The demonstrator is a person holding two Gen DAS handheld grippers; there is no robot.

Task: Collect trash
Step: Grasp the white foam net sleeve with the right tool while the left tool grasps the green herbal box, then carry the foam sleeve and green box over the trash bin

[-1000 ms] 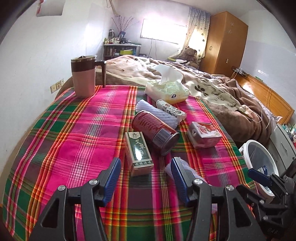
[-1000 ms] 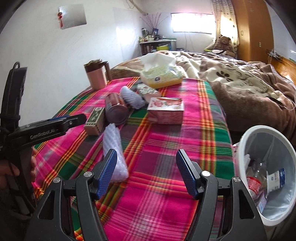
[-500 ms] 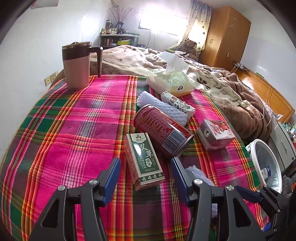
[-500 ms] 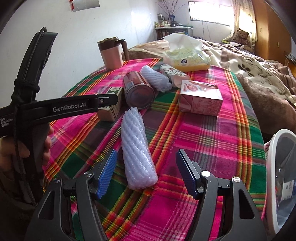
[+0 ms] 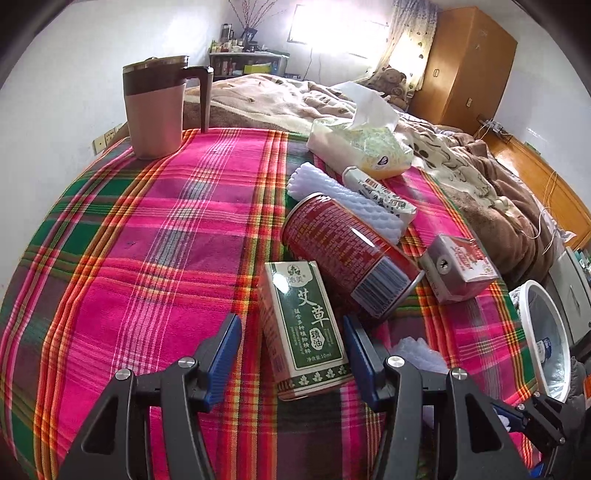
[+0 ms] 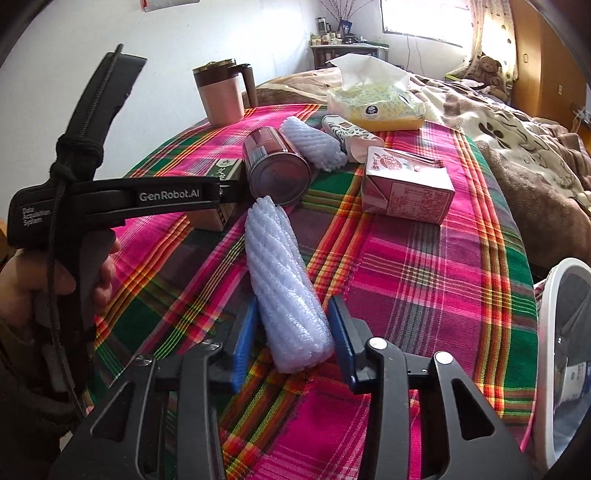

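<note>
Low centre of the right wrist view: right gripper (image 6: 291,343) closing around foam net sleeve (image 6: 286,291); squeeze gently, lift toward bin (image 6: 554,332). Left gripper (image 5: 291,354) spread astride green box (image 5: 304,332).

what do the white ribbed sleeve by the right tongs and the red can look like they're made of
White ribbed sleeve: probably soft foam netting, matte, judging by its puffy woven ridges. Red cylindrical can: apparently metal, glossy printed wall, with a bright streak and silvery rim.

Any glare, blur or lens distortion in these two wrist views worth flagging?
Left wrist view: window blown out, glint on the red can, strong fisheye bending the plaid tablecloth, box text sharp. Right wrist view: window also overexposed, dark vignette corners, foam sleeve crisp, no motion blur.
</note>
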